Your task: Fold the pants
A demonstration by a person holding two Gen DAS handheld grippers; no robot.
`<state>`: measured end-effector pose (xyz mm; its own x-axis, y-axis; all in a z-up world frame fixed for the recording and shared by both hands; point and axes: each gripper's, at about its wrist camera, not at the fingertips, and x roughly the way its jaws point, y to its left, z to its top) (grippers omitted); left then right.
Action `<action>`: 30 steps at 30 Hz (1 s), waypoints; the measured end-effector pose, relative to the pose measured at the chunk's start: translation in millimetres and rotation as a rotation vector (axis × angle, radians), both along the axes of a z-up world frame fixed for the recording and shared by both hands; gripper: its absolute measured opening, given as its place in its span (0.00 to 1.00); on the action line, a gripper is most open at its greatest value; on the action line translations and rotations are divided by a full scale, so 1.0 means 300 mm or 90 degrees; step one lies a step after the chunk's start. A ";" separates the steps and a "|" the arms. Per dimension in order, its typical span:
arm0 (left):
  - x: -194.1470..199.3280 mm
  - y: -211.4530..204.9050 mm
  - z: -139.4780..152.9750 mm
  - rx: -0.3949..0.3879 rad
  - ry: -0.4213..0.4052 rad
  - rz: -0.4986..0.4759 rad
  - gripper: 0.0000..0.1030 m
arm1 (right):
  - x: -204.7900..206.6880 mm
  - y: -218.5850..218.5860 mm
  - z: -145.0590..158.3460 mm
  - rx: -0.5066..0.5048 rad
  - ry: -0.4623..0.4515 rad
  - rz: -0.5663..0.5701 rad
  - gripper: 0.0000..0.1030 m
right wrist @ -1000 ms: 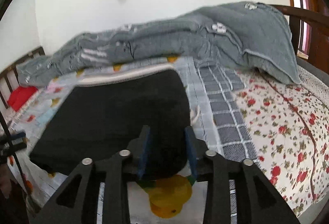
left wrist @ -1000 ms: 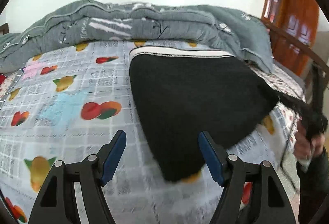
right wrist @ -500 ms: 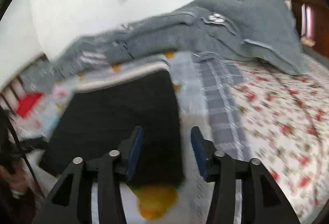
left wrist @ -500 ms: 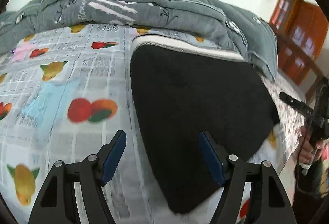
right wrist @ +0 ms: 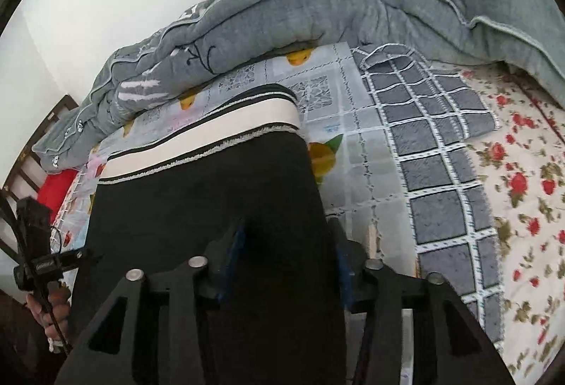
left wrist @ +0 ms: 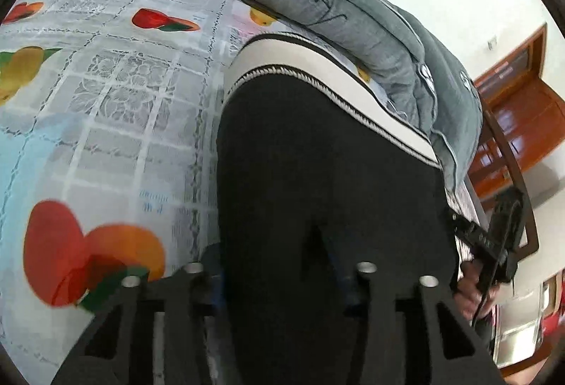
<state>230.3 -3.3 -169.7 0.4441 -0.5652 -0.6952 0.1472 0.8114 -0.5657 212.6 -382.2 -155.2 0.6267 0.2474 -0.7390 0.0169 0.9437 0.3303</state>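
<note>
Black pants [left wrist: 317, 155] with a white striped waistband [left wrist: 335, 81] at the far end lie flat on the bed. My left gripper [left wrist: 279, 279] is low over their near left corner. Its jaws are closing with black cloth between them, and the pads still stand apart. In the right wrist view the pants [right wrist: 212, 201] fill the middle. My right gripper [right wrist: 287, 254] straddles their near right edge, its jaws also closing around the cloth without visibly pressing it.
A fruit-print sheet [left wrist: 106, 102] covers the bed, with a grey checked cloth [right wrist: 441, 173] and a floral sheet [right wrist: 522, 191] to the right. A grey quilt [right wrist: 317, 7] is heaped behind the waistband. A hand [left wrist: 473, 293] holds the other gripper at the bed's side.
Both grippers dropped forward onto the pants' near end, so cloth now fills each gap. The right gripper first let go of the edge and opened. The left view rolled.
</note>
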 end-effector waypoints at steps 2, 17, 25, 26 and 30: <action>0.004 0.003 0.034 -0.008 -0.020 -0.003 0.17 | 0.005 0.014 0.005 0.006 -0.004 0.002 0.23; -0.061 0.571 0.210 0.077 -0.062 0.061 0.13 | 0.027 0.542 0.133 0.082 -0.051 0.160 0.09; -0.048 0.636 0.073 0.185 0.008 0.052 0.57 | 0.066 0.676 -0.039 0.013 0.009 0.118 0.19; -0.064 0.631 0.075 0.193 -0.008 0.047 0.57 | 0.061 0.668 -0.040 0.010 0.008 0.110 0.21; -0.123 0.650 0.159 0.225 -0.081 0.090 0.57 | 0.035 0.646 0.042 -0.074 -0.012 0.096 0.32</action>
<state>193.5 191.7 -121.9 0.5957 -0.2278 -0.7702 0.0707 0.9701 -0.2323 223.2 -188.3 -142.6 0.6030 0.2524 -0.7568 -0.1322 0.9671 0.2172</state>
